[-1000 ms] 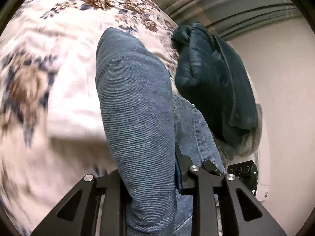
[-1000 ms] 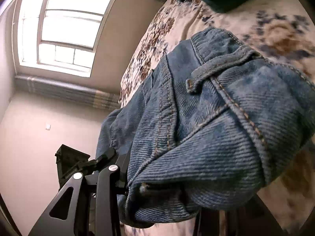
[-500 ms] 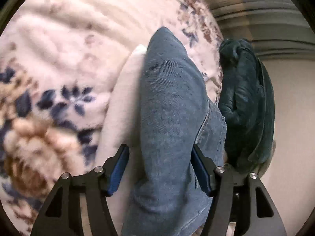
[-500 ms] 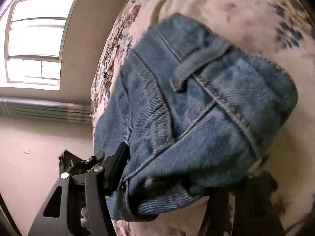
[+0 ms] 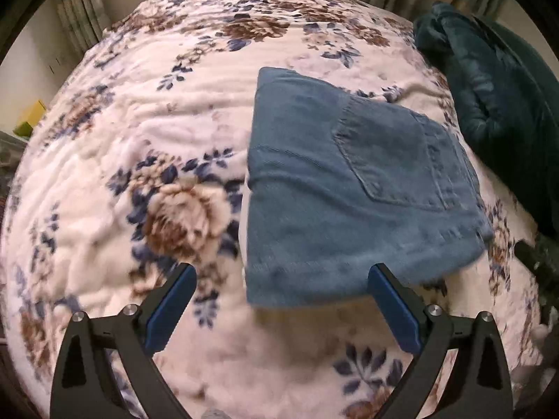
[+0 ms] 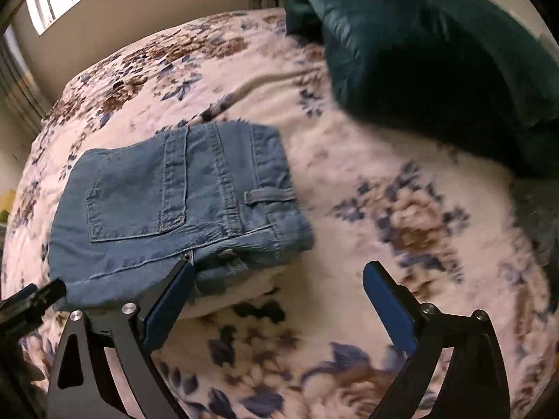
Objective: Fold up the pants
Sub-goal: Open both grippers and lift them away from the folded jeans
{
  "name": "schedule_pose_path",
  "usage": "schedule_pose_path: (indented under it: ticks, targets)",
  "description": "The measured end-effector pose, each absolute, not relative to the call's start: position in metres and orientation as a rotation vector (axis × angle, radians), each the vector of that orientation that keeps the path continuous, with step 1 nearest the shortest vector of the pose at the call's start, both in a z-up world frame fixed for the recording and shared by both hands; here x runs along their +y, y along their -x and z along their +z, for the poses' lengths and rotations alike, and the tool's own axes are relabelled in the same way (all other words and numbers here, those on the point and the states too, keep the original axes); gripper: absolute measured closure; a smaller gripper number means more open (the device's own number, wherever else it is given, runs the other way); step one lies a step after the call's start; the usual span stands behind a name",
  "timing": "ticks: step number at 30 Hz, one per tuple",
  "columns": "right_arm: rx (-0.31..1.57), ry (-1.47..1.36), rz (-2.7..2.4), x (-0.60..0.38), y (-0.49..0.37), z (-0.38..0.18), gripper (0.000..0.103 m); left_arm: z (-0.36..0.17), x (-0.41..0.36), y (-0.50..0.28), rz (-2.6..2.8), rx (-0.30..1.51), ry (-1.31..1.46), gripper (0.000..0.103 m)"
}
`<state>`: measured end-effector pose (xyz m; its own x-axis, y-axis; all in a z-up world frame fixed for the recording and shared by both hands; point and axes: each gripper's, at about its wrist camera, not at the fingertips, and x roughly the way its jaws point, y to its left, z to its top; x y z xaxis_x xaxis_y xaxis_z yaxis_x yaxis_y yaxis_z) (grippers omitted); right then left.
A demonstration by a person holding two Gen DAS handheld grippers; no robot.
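Note:
The blue denim pants (image 5: 349, 188) lie folded into a flat rectangle on the floral bedspread (image 5: 139, 139), back pocket up. My left gripper (image 5: 281, 281) hovers over the near edge of the fold, its jaws opening wide with nothing pressed between the pads. In the right wrist view the folded pants (image 6: 167, 209) lie to the left, with the waistband and a belt loop toward the middle. My right gripper (image 6: 277, 274) is above the bed to their right, jaws opening, nothing between them; its left finger (image 6: 174, 296) overlaps the pants' near corner.
A dark teal quilted jacket (image 5: 496, 97) is bunched at the right of the bed, large in the right wrist view (image 6: 436, 52). The other gripper's black tip (image 6: 31, 300) shows at the left edge. Curtains and a window stand beyond the bed.
Both grippers have let go of the pants and opened wide. They have drawn back and tilted downward, and the pants now lie folded flat on the bedspread.

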<state>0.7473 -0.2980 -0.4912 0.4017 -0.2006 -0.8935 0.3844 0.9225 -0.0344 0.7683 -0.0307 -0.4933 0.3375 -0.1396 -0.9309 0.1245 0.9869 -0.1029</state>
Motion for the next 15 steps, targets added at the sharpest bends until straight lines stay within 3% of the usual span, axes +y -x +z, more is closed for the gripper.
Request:
schedule_pose_path:
  ticks: [8, 15]
  targets:
    - [1.036, -0.141, -0.357, -0.286, -0.673, -0.395, 0.003, -0.413, -0.048, -0.719, -0.126, 1.142, -0.031, 0.002]
    - [0.953, -0.112, -0.303, -0.267, -0.596, -0.297, 0.003, -0.312, -0.054, -0.639, -0.12, 1.031, -0.061, 0.002]
